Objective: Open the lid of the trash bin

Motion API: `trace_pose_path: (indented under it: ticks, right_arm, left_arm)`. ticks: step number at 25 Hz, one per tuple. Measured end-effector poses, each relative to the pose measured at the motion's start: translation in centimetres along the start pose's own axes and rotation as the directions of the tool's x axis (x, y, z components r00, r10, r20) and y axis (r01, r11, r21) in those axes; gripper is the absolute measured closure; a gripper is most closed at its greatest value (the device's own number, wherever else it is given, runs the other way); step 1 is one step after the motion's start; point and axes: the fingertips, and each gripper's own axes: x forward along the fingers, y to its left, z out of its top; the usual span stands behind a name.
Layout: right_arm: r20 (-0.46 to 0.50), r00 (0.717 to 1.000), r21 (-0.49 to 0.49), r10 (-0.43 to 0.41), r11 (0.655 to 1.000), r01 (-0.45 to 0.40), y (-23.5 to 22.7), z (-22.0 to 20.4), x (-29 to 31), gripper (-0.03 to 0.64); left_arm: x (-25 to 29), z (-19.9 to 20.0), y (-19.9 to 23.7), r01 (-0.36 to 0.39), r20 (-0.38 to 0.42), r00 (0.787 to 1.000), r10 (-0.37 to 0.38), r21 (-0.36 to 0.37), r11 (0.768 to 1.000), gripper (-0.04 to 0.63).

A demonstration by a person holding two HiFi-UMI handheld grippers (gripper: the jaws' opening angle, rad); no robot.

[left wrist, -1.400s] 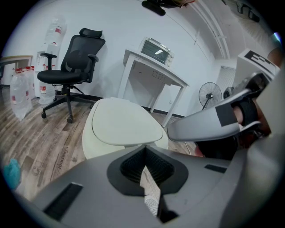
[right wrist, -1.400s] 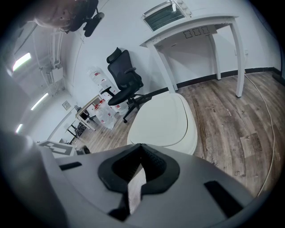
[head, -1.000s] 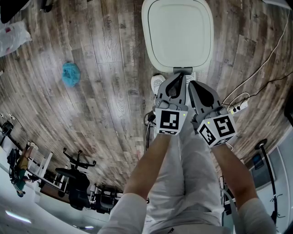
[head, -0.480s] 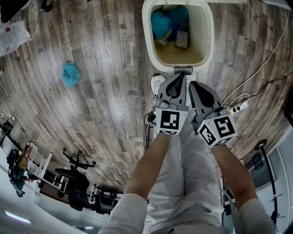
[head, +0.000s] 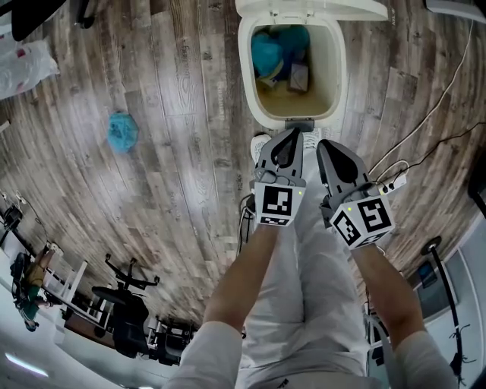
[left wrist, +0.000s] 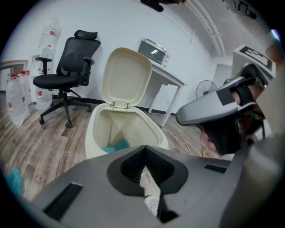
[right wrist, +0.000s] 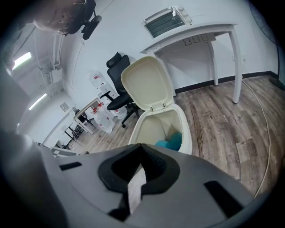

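Note:
The cream trash bin (head: 247, 72) stands on the wood floor just ahead of my feet. Its lid (head: 311, 7) is swung up and back, and the inside shows blue crumpled waste (head: 267, 53) and a small brown box. A grey pedal (head: 298, 123) sticks out at the bin's near foot, beside a white shoe (head: 262, 143). My left gripper (head: 285, 140) and right gripper (head: 334, 152) hover side by side near the pedal, both shut and empty. The left gripper view shows the open bin (left wrist: 95, 120) and upright lid (left wrist: 127, 75) beyond the left gripper (left wrist: 144, 149). The right gripper view shows the bin (right wrist: 185, 129) past the right gripper (right wrist: 141, 149).
A blue crumpled wad (head: 121, 131) lies on the floor to the left. Cables and a power strip (head: 395, 178) run at the right. A black office chair (left wrist: 67, 71) and a white table (left wrist: 169, 78) with a small oven stand behind the bin.
The bin's lid has gone from closed to fully raised, exposing the contents. Both grippers have stayed shut and nearly still by the pedal.

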Motion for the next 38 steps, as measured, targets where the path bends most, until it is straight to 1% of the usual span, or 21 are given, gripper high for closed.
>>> trace_pose_path:
  ticks: [3, 5, 10, 13, 15, 19, 22, 25, 27, 30, 32, 34, 38]
  right_arm:
    - [0.038, 0.999, -0.008, -0.015, 1.000, 0.015, 0.0, 2.5, -1.4, 0.601]
    - [0.073, 0.997, -0.017, -0.028, 0.999, 0.029, 0.0, 4.9, -2.6, 0.600]
    - [0.163, 0.985, -0.042, -0.054, 0.997, 0.062, 2.1, 12.4, -7.3, 0.601]
    - [0.230, 0.971, -0.058, -0.061, 0.995, 0.076, 4.3, 17.5, -11.0, 0.601]
    - [0.272, 0.960, -0.070, -0.062, 0.994, 0.084, 6.3, 20.8, -13.9, 0.601]
    - [0.347, 0.936, -0.113, -0.054, 0.989, 0.098, 10.7, 26.1, -20.3, 0.600]
    - [0.404, 0.913, -0.145, -0.056, 0.982, 0.124, 13.9, 29.3, -25.1, 0.601]
    - [0.462, 0.885, -0.162, -0.061, 0.975, 0.152, 16.5, 31.9, -29.7, 0.601]
    - [0.500, 0.864, -0.173, -0.064, 0.970, 0.172, 17.7, 33.3, -32.5, 0.600]
    - [0.560, 0.825, -0.177, -0.073, 0.963, 0.205, 18.8, 34.9, -36.2, 0.600]
    - [0.597, 0.798, -0.165, -0.083, 0.961, 0.223, 19.5, 35.6, -38.3, 0.600]
    - [0.625, 0.775, -0.153, -0.096, 0.958, 0.242, 19.9, 35.7, -40.1, 0.601]
    - [0.659, 0.742, -0.128, -0.123, 0.954, 0.271, 20.1, 35.2, -42.7, 0.600]
  left_arm:
    - [-1.4, 2.3, 0.2, -0.008, 0.016, 1.000, 0.007, 0.024, 1.000, 0.594]
    - [-2.7, 5.0, 0.2, -0.012, 0.046, 0.999, 0.011, 0.040, 0.999, 0.594]
    - [-8.4, 14.5, 0.0, -0.027, 0.145, 0.989, 0.016, 0.074, 0.997, 0.594]
    - [-12.6, 20.8, -0.2, -0.037, 0.214, 0.977, 0.018, 0.086, 0.996, 0.594]
    - [-15.7, 24.9, -0.5, -0.043, 0.253, 0.967, 0.021, 0.082, 0.996, 0.594]
    - [-21.7, 31.7, -1.4, -0.056, 0.319, 0.947, 0.027, 0.082, 0.995, 0.594]
    - [-26.1, 36.1, -2.1, -0.057, 0.364, 0.931, 0.025, 0.078, 0.995, 0.594]
    - [-30.3, 40.2, -2.9, -0.060, 0.421, 0.907, 0.020, 0.081, 0.995, 0.594]
    - [-32.7, 42.5, -3.4, -0.070, 0.457, 0.890, 0.011, 0.111, 0.991, 0.594]
    - [-35.6, 45.6, -4.6, -0.070, 0.503, 0.864, -0.015, 0.149, 0.986, 0.594]
    - [-37.2, 47.2, -5.5, -0.068, 0.527, 0.849, -0.036, 0.176, 0.982, 0.594]
    - [-38.3, 48.3, -6.2, -0.063, 0.540, 0.840, -0.054, 0.196, 0.978, 0.594]
    - [-40.0, 49.2, -7.3, -0.073, 0.568, 0.820, -0.070, 0.225, 0.972, 0.594]
